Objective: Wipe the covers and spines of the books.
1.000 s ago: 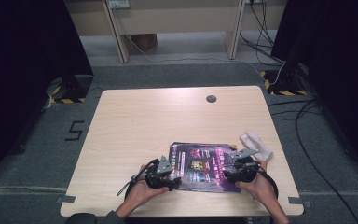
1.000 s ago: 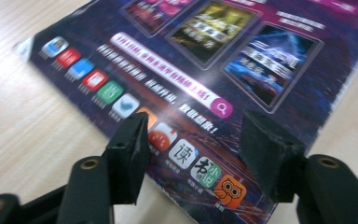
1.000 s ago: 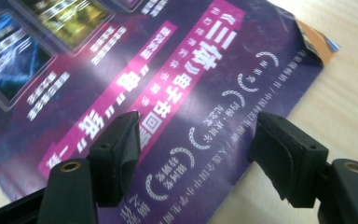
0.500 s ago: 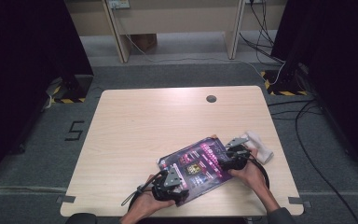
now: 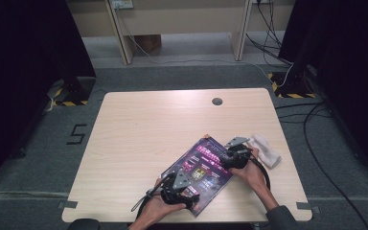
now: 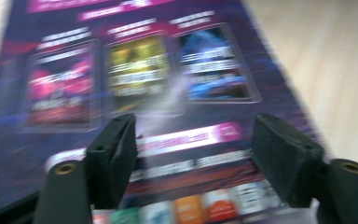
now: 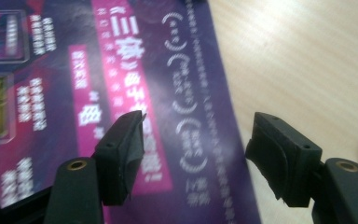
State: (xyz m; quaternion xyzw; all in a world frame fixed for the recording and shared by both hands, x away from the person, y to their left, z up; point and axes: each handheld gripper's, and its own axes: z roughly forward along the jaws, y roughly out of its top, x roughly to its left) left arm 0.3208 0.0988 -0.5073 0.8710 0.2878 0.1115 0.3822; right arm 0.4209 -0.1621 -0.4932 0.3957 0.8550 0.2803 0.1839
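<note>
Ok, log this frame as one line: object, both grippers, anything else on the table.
object: purple poster flat, skewed on table | left gripper: open over poster, jaws just widened | right gripper: open at poster's edge | other: white cloth

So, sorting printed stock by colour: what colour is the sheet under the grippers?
Dark purple with magenta bands on the sheet, clearest in the right gripper view.

purple poster (image 5: 202, 168) | flat, angled diagonally | table's near right part
</note>
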